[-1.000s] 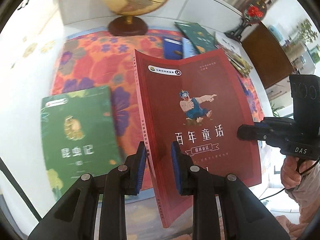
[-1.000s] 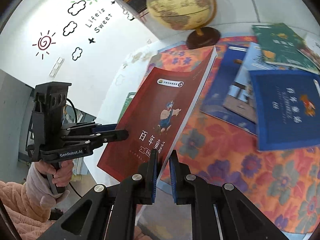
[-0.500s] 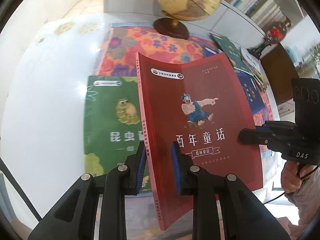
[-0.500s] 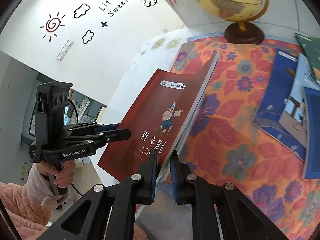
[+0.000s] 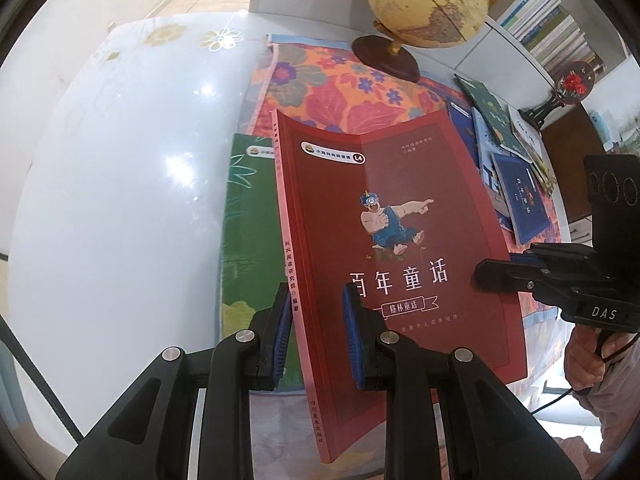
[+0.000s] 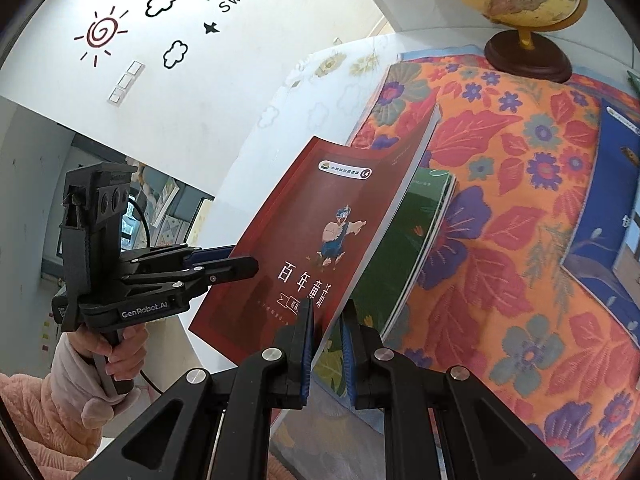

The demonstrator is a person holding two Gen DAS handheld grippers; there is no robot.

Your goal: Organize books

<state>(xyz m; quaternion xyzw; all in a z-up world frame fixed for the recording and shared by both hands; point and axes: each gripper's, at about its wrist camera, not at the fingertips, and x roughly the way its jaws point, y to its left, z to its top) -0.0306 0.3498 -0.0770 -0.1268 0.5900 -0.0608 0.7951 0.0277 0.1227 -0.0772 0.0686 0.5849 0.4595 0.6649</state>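
The red book [image 5: 384, 248] hangs above the green book [image 5: 248, 240] in the left wrist view, its spine edge pinched in the left gripper [image 5: 316, 332], whose blue pads are closed on it near the lower corner. The right gripper [image 5: 496, 280] comes in from the side, clamped on the opposite long edge. The cover bows along a crease near the top. Its title reads 百年童话, with 格林童话 on a ribbon below and an "L4" badge above. The other gripper's body carries the letters "DAS". More books [image 5: 516, 184] lie scattered on the floral cloth [image 5: 344, 88] near the globe [image 5: 428, 0].

In the right wrist view, the right gripper [image 6: 326, 344] is closed on the page edge of the red book [image 6: 320, 240], which is tilted over the green book [image 6: 400, 256] lying partly on the floral cloth [image 6: 520, 240]. The left gripper [image 6: 240, 270], marked "GenRobot.AI", grips the far side; a hand [image 6: 116, 344] in a pink sleeve holds it. The wall [image 6: 200, 20] reads "Life is Sweet".

Risk, as I judge it: the soft cover is held only at two edges, so uneven lowering could buckle it further or let it slide from the pads. If it lands askew, the stack will not line up, and it may push the green book.
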